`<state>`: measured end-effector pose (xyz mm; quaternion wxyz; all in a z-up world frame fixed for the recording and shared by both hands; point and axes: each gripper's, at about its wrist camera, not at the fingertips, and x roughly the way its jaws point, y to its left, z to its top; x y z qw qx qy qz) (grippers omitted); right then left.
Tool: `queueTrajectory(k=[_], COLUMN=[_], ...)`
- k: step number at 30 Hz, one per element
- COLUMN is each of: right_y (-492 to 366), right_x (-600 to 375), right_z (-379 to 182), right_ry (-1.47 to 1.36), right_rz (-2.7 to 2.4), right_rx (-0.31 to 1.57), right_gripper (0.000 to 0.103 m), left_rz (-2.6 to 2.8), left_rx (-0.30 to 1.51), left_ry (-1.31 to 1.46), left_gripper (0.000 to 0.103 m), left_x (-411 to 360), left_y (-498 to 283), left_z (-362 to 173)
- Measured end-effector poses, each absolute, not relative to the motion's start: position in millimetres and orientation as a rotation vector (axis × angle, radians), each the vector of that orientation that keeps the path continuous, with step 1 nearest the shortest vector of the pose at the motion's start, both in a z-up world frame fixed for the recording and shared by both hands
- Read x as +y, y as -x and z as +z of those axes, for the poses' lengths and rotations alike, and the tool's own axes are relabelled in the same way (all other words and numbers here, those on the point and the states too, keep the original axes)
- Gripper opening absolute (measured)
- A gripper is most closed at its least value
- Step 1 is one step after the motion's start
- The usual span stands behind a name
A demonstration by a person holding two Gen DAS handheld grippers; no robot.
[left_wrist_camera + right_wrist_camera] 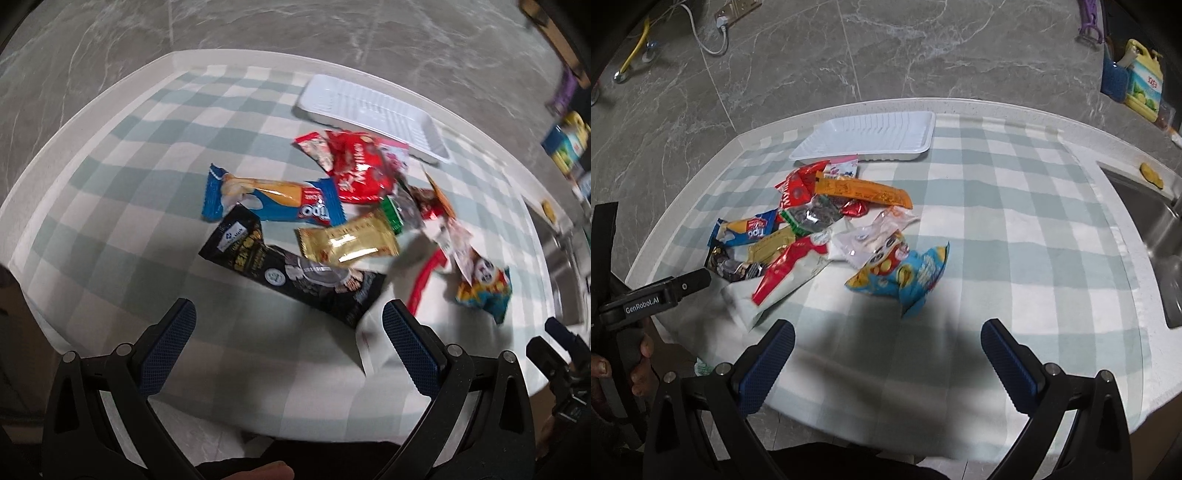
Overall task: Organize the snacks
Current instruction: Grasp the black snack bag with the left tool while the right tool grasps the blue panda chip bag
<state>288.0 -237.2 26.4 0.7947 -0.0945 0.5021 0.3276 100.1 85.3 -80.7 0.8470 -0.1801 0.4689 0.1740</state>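
A loose heap of snack packets (820, 229) lay on the checked tablecloth (1015, 229), toward the left half of the table (964, 103). In it were a blue Tipo wafer pack (273, 201), a gold-wrapped bar (347, 242) touching it, a long black packet (295, 275) nearest the left gripper, a red bag (358, 170), and an orange stick pack (862, 192) lying across the top. A light-blue chips bag (905, 275) sat at the heap's near right edge, and a red-and-white wrapper (786, 273) at its near left. Just beyond the heap lay an empty white plastic tray (868, 138), its near rim touching a pink-edged packet (844, 166).

The left gripper (288, 347) hovered short of the black packet, jaws spread wide and holding nothing. The right gripper (886, 362) hung over bare cloth near the chips bag, jaws likewise wide apart and empty. A steel sink (1152, 236) adjoined the table at right, with a yellow bottle (1143, 81) behind it.
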Motion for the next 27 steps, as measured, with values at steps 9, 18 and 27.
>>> queueTrajectory(k=[9, 18, 27], right_y=[-322, -319, -317], right_x=[-218, -183, -164], right_z=[14, -16, -37], right_ry=[0.374, 0.670, 0.800], right_rz=[0.824, 0.967, 0.952], right_rx=[1.007, 0.960, 0.983], right_gripper=[0.099, 0.084, 0.077], left_rz=[0.411, 0.468, 0.414], left_rx=[1.022, 1.012, 1.059], left_ry=[0.582, 0.838, 0.788], left_gripper=[0.101, 0.101, 0.102], left_x=[107, 139, 145], left_y=[-126, -134, -145], left_z=[-102, -137, -138])
